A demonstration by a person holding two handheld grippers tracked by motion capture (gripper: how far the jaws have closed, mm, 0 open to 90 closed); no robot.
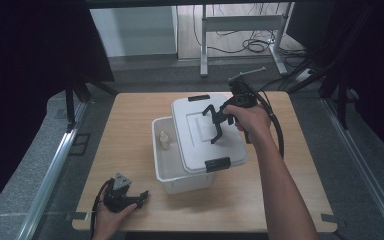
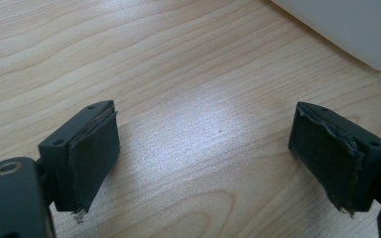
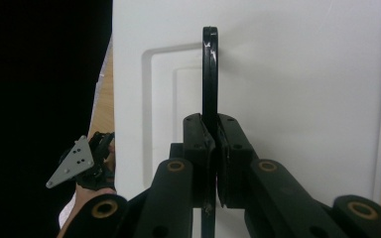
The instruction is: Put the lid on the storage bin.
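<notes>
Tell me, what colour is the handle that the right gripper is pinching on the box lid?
Black. The handle on the white lid shows best in the right gripper view.

A wooden table stands in the middle of the room, and its top is light brown with wavy grain lines. A bright patch of light shines on the wood. Under and around the table the floor is grey and speckled. A shiny metal rail runs along the floor on the left of the table, and another rail runs on the right. Dark black curtains hang on both sides of the table. Behind the table stands a grey metal desk frame with 2 legs. Black cables lie on the floor under that frame. A pale wall panel is behind the table too.
</notes>
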